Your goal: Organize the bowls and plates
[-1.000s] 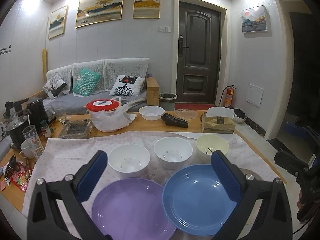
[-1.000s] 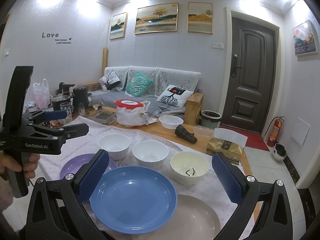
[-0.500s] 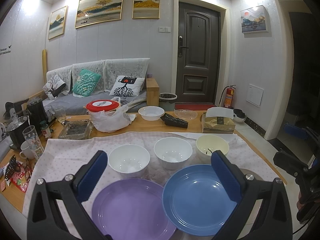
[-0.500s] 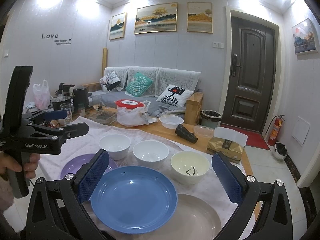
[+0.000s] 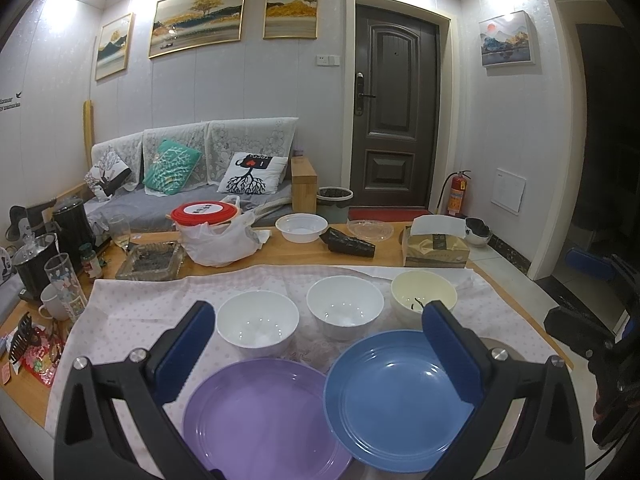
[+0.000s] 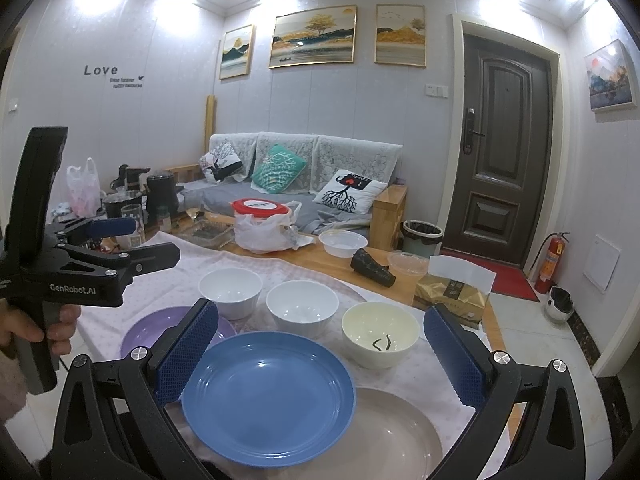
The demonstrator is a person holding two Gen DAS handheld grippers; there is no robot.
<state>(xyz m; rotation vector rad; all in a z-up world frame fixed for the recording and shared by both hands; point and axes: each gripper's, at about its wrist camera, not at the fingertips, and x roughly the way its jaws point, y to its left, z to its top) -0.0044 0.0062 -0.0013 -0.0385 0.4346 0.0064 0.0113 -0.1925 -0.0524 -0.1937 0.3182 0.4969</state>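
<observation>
- Both tongs hang spread wide and empty over the near edge of the table: the left gripper [image 5: 320, 344] above the seam between two plates, the right gripper [image 6: 320, 354] above the blue one.
- Blue plate [image 6: 268, 398] lies flat, straight ahead of and below the right gripper, its rim overlapping the beige plate [image 6: 384, 436] to its right.
- Purple plate [image 5: 260, 420] sits just beside the blue plate on its left, under the left gripper's left finger; the left hand is the nearer one to it.
- Behind the plates, three bowls stand in a row across the table: white bowl [image 5: 258, 322], second white bowl [image 5: 345, 306], and cream bowl [image 5: 423, 298] with a dark scrap inside.
- Being round, the plates offer no long axis; a grasp likely has to come at a near rim, which the wide jaws would allow.
- All rest on a dotted cloth [image 5: 132, 320]; nothing appears stacked yet beyond that overlap.
</observation>
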